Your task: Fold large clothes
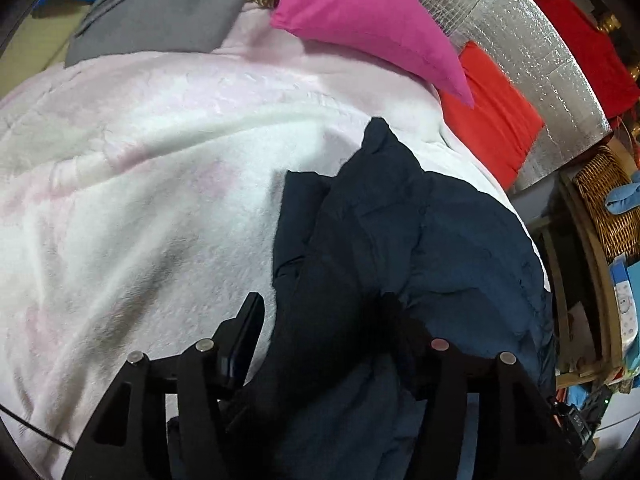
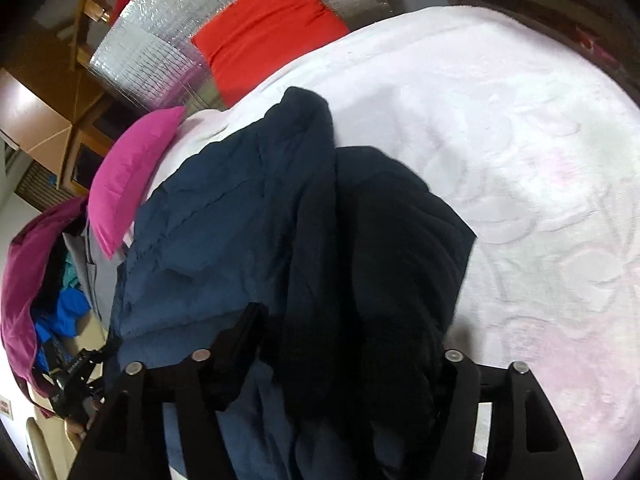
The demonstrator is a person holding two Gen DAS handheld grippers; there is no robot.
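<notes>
One dark navy padded jacket (image 1: 420,240) lies on the bed, bunched lengthwise into a long heap on the white-pink fleece blanket (image 1: 140,180); its quilted shell shows blue where light falls and near-black in the folds, with one narrow end (image 2: 304,100) pointing toward the pillows. Two grippers meet it at the near end — the left gripper (image 1: 320,320) has its fingers spread either side of a thick fold, one finger (image 1: 248,320) bare over the blanket and the other buried in fabric, so whether they pinch the cloth I cannot tell; the right gripper (image 2: 344,332) likewise straddles the dark bulk with fingers apart, one finger (image 2: 248,328) showing against the blue shell, grip unclear. Two pillows lie beyond: one magenta pillow (image 1: 372,20), just past the jacket's tip, and one red-orange pillow (image 1: 492,108) against a silver foil panel (image 1: 540,60). One grey garment (image 1: 168,4) lies at the blanket's far edge; one wicker basket (image 1: 604,200) stands beside the bed — well apart from the jacket.
</notes>
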